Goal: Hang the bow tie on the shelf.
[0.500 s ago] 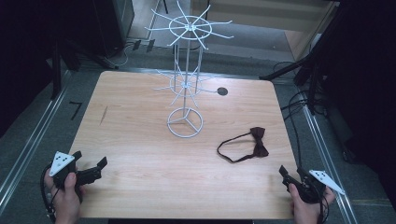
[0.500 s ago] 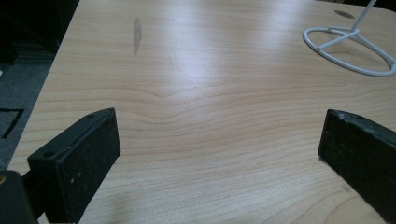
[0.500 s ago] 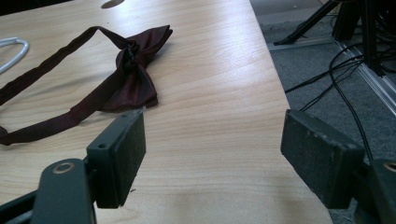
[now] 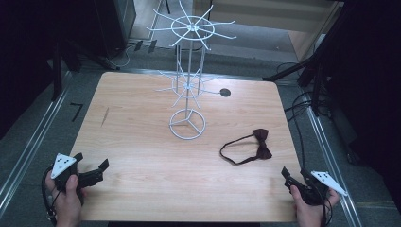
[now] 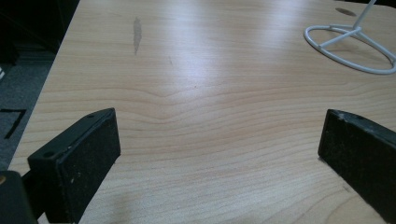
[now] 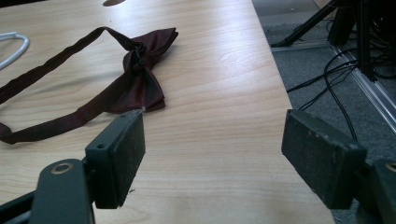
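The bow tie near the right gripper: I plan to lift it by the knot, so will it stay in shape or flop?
The bow tie is probably floppy: its thin strap lies in a loose, uneven loop on the table, so it would likely dangle. It looks like light fabric, so a push would probably drag and bunch it rather than slide it whole.

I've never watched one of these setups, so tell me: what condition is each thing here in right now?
Bow tie: lying flat on the table, strap looped out, untouched.
White wire rack: upright, arms bare.
Left gripper: jaws open, holding nothing.
Right gripper: jaws open, holding nothing, near the bow tie.
Wooden table: level, with a dark streak.
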A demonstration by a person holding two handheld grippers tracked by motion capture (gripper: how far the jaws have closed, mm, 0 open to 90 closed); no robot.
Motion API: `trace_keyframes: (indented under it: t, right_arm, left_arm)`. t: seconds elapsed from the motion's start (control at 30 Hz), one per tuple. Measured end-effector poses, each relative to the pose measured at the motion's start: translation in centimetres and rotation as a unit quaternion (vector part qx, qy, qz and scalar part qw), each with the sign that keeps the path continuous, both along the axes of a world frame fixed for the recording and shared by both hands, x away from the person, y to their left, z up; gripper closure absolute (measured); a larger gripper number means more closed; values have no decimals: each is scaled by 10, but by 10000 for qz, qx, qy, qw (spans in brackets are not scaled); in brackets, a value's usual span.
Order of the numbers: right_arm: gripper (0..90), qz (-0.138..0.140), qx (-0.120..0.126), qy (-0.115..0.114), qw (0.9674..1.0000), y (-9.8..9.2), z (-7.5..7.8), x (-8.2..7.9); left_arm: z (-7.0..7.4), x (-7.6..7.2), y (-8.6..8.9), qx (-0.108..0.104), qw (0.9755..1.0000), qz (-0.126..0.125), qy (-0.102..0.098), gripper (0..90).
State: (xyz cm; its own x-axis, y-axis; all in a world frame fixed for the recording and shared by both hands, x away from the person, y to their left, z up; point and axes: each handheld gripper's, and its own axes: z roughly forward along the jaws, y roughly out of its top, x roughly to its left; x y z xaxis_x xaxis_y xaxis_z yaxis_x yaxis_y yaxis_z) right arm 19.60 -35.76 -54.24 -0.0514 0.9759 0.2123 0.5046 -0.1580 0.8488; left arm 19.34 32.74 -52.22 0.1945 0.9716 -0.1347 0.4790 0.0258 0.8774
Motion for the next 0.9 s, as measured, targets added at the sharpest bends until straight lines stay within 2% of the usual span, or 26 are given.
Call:
trace_keyframes:
  t: [0.23, 0.33, 0.43, 0.47, 0.5, 0.53, 0.6, 0.63, 0.7, 0.9]
  right_arm:
    - [219, 58, -53, 117, 9999, 9, 19, 8]
    - [212, 236, -153, 156, 9995, 14, 32, 15]
    - [212, 285, -187, 200, 9992, 15, 36, 20]
    - [214, 304, -164, 347, 9988, 18, 39, 26]
    - [214, 304, -164, 347, 9988, 18, 39, 26]
    - [228, 275, -250, 549, 9978, 21, 40, 36]
    - [228, 295, -244, 750, 9965, 24, 40, 43]
    - [228, 295, -244, 750, 9965, 24, 40, 43]
    - [228, 395, -291, 1022, 9936, 31, 40, 55]
    - [228, 544, -372, 1241, 9901, 39, 41, 70]
  left_arm:
    - [0, 0, 0, -10, 10000, -18, 0, 0]
    - [0, 0, 1, -21, 10000, -20, -21, 0]
    - [0, 0, 0, -40, 10000, -36, 3, 0]
    - [0, 0, 0, -29, 10000, -38, 3, 0]
    - [0, 0, 0, -29, 10000, -38, 3, 0]
    - [0, -1, 0, -33, 10000, -41, 11, 0]
    - [0, -1, 0, -37, 10000, -40, 5, 0]
    - [0, -1, 0, -35, 10000, -36, 3, 0]
    - [0, 0, 0, -32, 10000, -38, 3, 0]
    - [0, -1, 0, -23, 10000, -52, 12, 0]
